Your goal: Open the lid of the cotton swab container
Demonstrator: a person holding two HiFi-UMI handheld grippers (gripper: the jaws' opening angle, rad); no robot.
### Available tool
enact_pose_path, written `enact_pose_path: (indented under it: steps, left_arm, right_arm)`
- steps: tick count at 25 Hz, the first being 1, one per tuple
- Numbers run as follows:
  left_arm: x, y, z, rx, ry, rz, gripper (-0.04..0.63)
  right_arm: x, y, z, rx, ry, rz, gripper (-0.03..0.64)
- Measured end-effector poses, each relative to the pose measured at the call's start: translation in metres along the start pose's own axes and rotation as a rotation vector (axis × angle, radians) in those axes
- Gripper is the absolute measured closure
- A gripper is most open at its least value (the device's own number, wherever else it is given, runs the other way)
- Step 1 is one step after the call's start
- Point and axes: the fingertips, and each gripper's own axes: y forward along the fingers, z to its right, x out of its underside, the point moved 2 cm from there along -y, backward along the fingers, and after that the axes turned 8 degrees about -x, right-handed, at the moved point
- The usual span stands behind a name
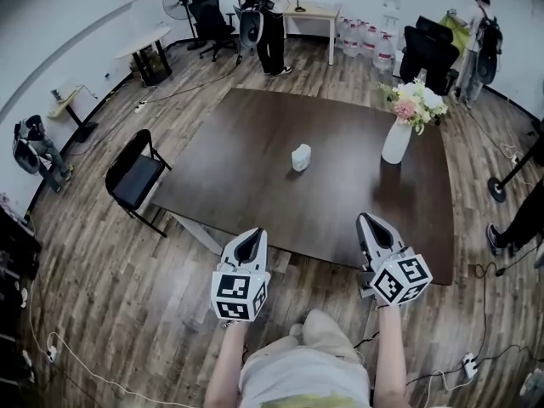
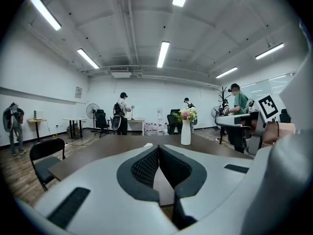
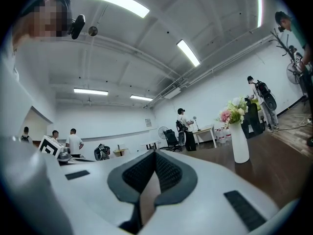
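A small white cotton swab container [image 1: 301, 157] stands near the middle of the dark wooden table [image 1: 255, 185], its lid down. My left gripper [image 1: 249, 243] hovers at the table's near edge, shut and empty, well short of the container. My right gripper [image 1: 372, 228] is over the near right part of the table, also shut with nothing in it. In the left gripper view the tips [image 2: 158, 148] meet and a sliver of the container [image 2: 147, 145] peeks above them. The right gripper's tips [image 3: 155, 153] also touch in the right gripper view; the container is hidden there.
A white vase of flowers [image 1: 397, 141] stands at the table's right side. A black chair [image 1: 134, 177] sits at the table's left edge. People stand at the far wall near a desk [image 1: 310, 14] and office chairs. Cables run over the wooden floor.
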Motion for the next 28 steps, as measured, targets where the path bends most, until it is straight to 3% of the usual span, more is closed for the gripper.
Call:
enact_pose_path:
  steps: [10,20,28]
  left_arm:
    - [0.003,0.057,-0.023,-0.030,-0.034,-0.031,0.571]
    - [-0.027,0.154,-0.036,-0.019,-0.003,-0.022,0.571]
    - [-0.027,0.206,-0.043,-0.011,0.000,-0.053,0.571]
  right_arm:
    - [0.001,0.065,0.050,0.008,0.019,-0.028,0.595]
    - [-0.012,0.140,0.110,-0.027,0.029,-0.027,0.595]
    - [-0.008,0.186,0.143,-0.049,0.047,-0.057,0.595]
